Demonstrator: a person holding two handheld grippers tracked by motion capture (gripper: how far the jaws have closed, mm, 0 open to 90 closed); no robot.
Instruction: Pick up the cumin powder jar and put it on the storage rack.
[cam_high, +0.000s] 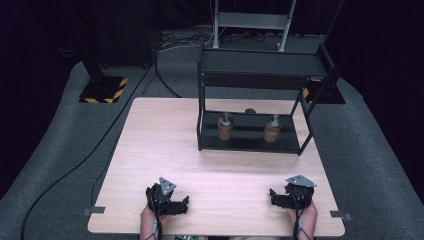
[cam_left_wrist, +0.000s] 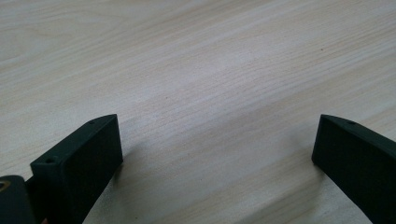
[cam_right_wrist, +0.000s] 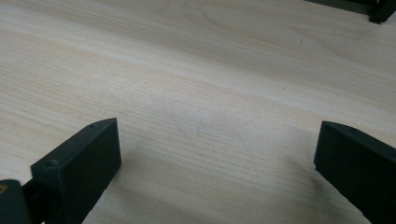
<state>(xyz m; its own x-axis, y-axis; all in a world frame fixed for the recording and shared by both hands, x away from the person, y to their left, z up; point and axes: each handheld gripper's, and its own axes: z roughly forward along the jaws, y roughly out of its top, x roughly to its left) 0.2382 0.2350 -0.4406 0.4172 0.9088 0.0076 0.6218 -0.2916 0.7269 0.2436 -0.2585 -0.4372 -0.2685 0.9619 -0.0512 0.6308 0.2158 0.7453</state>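
A dark room with grey carpet surrounds our pale wooden table (cam_high: 165, 150), where a black two-tier shelf rack (cam_high: 260, 65) stands at the far right. Our left gripper (cam_high: 176, 205) rests at the near edge with its jaws spread wide and nothing between them; in the left gripper view we see bare wood grain in the gap. Our right gripper (cam_high: 278, 197) sits the same way at the near right, jaws wide apart and empty, and in the right gripper view a corner foot of the rack (cam_right_wrist: 380, 11) peeks in at the top. Farther out, on the rack's lower shelf, stand two jars with brownish contents: the left jar (cam_high: 225, 128) and the right jar (cam_high: 271, 130), upright and well apart from each other. A small dark round thing (cam_high: 250, 111) lies behind them; we cannot tell what it is. We judge that we are at the starting pose, with no reach begun. The next move calls for carrying a gripper forward under the upper shelf, keeping it low, and squaring the open jaws around a jar's body.
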